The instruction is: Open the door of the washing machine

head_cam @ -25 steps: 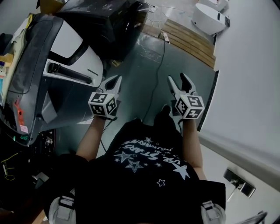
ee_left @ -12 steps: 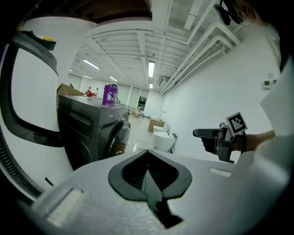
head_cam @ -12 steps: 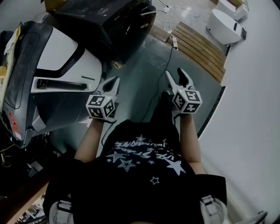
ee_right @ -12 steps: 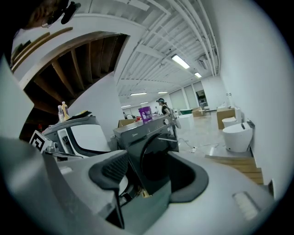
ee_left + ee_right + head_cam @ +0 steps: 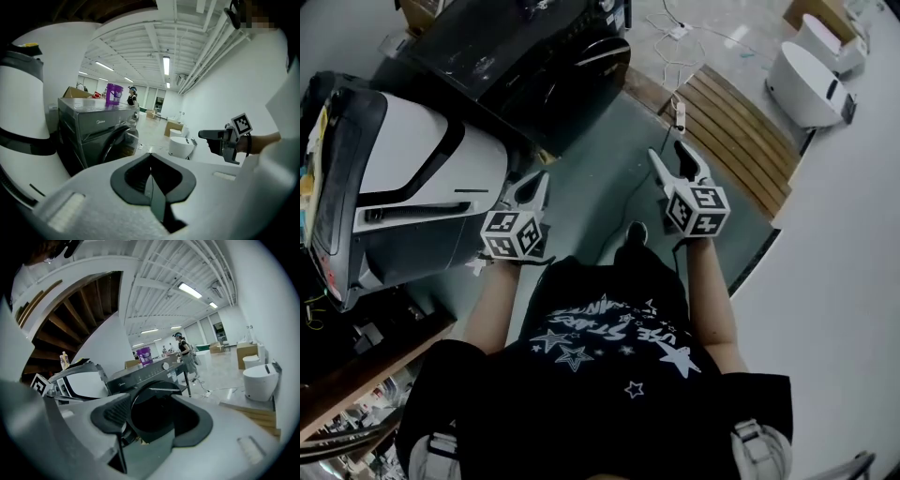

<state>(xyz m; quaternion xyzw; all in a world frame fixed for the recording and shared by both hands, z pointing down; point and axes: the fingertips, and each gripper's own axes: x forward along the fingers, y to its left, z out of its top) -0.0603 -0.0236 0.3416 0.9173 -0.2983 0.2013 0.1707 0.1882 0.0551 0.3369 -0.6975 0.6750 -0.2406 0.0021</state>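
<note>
Grey floor (image 5: 591, 178) lies under you. Far left stands the dark washing machine (image 5: 534, 56), logo seemingly Midea. Your left gripper (image 5: 540, 178) is pinched closed and empty. Your right gripper (image 5: 668, 152) gapes, holding nothing.

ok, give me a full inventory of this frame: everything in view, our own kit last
washing machine: one, dark grey, floor ahead of the grippers
purple tub: one, purple, on top of the washing machine
white appliance: one, white with dark trim, beside the washing machine on the left
wooden slats: one set, brown, floor ahead on the right
power strip: one, white, at the slats' near edge
toilet-like fixtures: two, white, beyond the slats
cardboard boxes: several, brown, far background
bystander: one, standing behind the washing machine
shirt: one, black with star print, on the wearer
left gripper: one, grey, jaws together, empty
right gripper: one, grey, jaws apart, empty
</note>
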